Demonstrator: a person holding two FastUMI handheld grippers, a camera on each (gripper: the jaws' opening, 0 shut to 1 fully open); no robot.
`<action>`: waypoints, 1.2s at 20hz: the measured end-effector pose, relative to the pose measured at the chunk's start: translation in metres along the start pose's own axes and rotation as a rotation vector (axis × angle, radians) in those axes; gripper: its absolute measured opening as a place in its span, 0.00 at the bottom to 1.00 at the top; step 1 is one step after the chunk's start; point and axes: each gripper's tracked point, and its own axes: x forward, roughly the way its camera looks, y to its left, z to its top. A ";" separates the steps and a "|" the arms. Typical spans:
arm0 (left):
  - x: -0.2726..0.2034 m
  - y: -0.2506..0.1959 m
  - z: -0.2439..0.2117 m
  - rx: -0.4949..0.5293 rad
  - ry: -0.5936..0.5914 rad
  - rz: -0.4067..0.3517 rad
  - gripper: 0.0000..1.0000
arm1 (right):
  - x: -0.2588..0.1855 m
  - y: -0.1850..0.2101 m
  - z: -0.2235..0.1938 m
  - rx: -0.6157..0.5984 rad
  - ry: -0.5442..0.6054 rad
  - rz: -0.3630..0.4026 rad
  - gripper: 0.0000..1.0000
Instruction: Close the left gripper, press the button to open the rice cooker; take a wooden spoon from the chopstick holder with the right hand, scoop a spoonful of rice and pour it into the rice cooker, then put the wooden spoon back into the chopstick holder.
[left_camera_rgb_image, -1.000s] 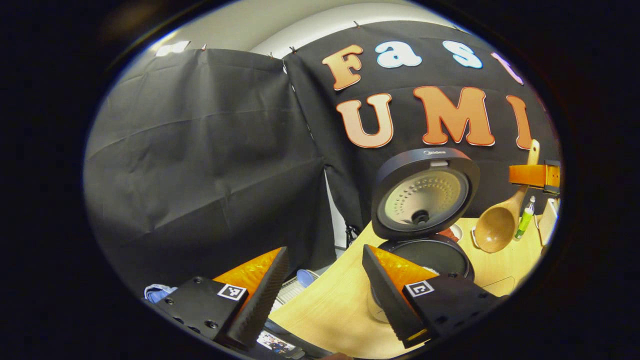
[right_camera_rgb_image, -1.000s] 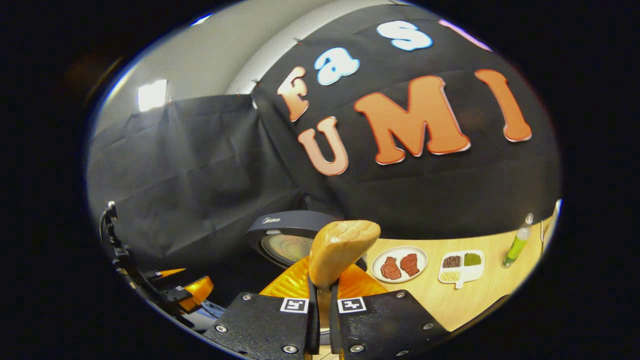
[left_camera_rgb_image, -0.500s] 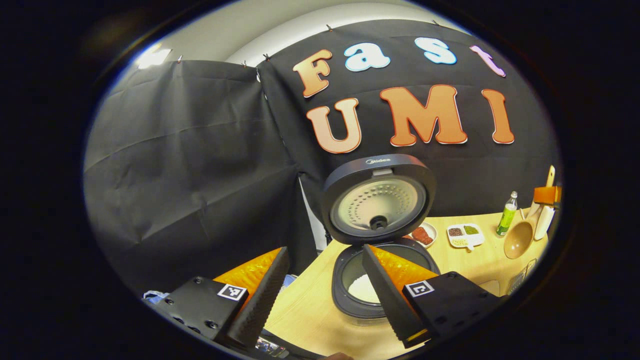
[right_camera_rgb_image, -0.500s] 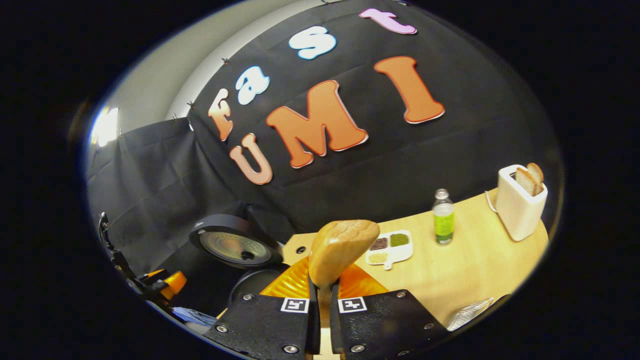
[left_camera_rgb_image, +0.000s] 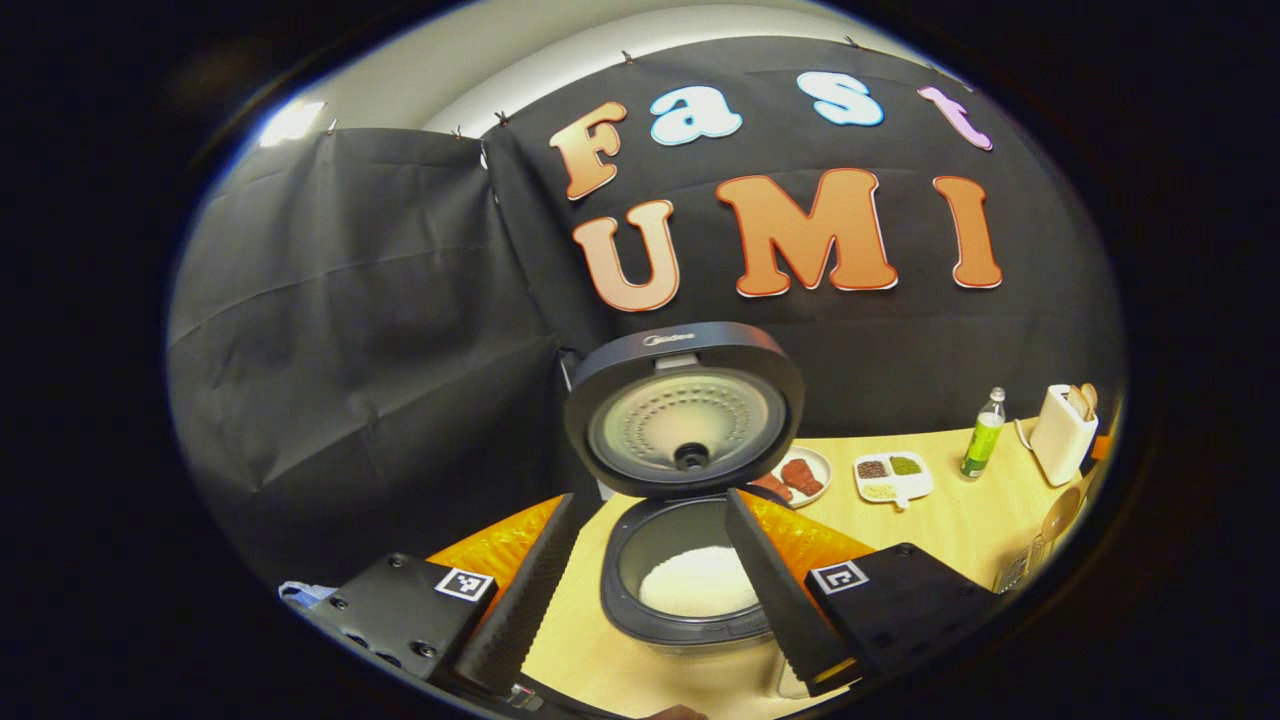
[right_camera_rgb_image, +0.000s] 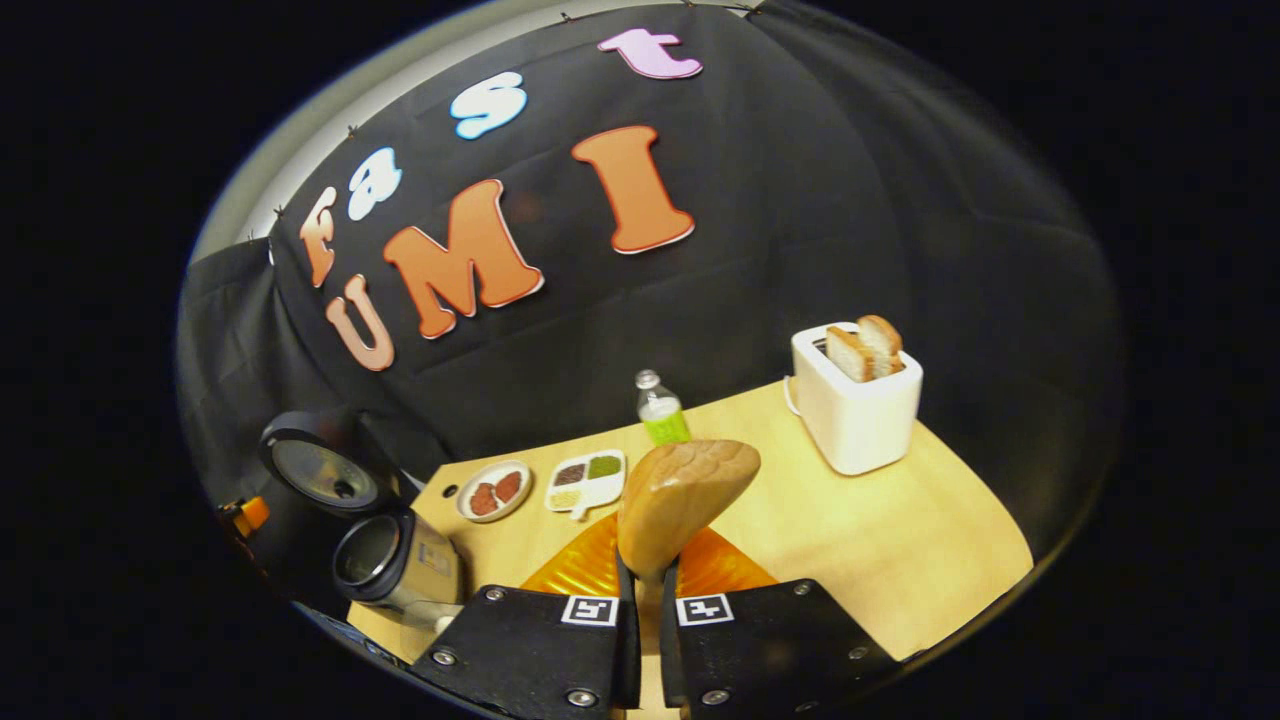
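The wooden spoon (right_camera_rgb_image: 682, 497) is standing clamped by its neck between the two fingers of the right tool (right_camera_rgb_image: 648, 590), bowl uppermost, above the bench (right_camera_rgb_image: 900, 560). Both fingers are pressing on it, with hardly any gap between them. No rice is showing on the side of the bowl facing the right gripper view.

The rice cooker (left_camera_rgb_image: 690, 570) is sitting on the bench with its lid (left_camera_rgb_image: 684, 408) standing upright on the rear hinge. White rice (left_camera_rgb_image: 698, 582) is lying in the bottom of the inner pot. In the right gripper view the cooker (right_camera_rgb_image: 392, 560) is showing at the far left of the bench, well apart from the spoon.

The left tool (left_camera_rgb_image: 655, 585) is hanging in front of the cooker with its fingers spread wide, gripping nothing; the pot is appearing in the gap between them.

Behind the cooker, a round plate (right_camera_rgb_image: 492, 490) carrying two reddish-brown pieces is lying just beside a divided white dish (right_camera_rgb_image: 588, 478) of small portions. A bottle of green liquid (right_camera_rgb_image: 660, 412) is standing upright near the dish. A white toaster (right_camera_rgb_image: 856, 402) with two slices of bread (right_camera_rgb_image: 866, 346) in its slots is standing farther right on the bench.
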 end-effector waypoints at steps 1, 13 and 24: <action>-0.002 -0.005 0.002 -0.001 0.000 -0.010 0.99 | -0.001 -0.010 -0.007 0.009 0.017 -0.014 0.07; 0.028 0.026 0.067 -0.082 -0.049 -0.032 0.99 | -0.005 -0.051 -0.092 0.059 0.232 -0.156 0.11; 0.109 0.051 0.151 -0.182 -0.097 -0.078 0.94 | -0.050 -0.070 -0.069 0.048 0.242 -0.260 0.57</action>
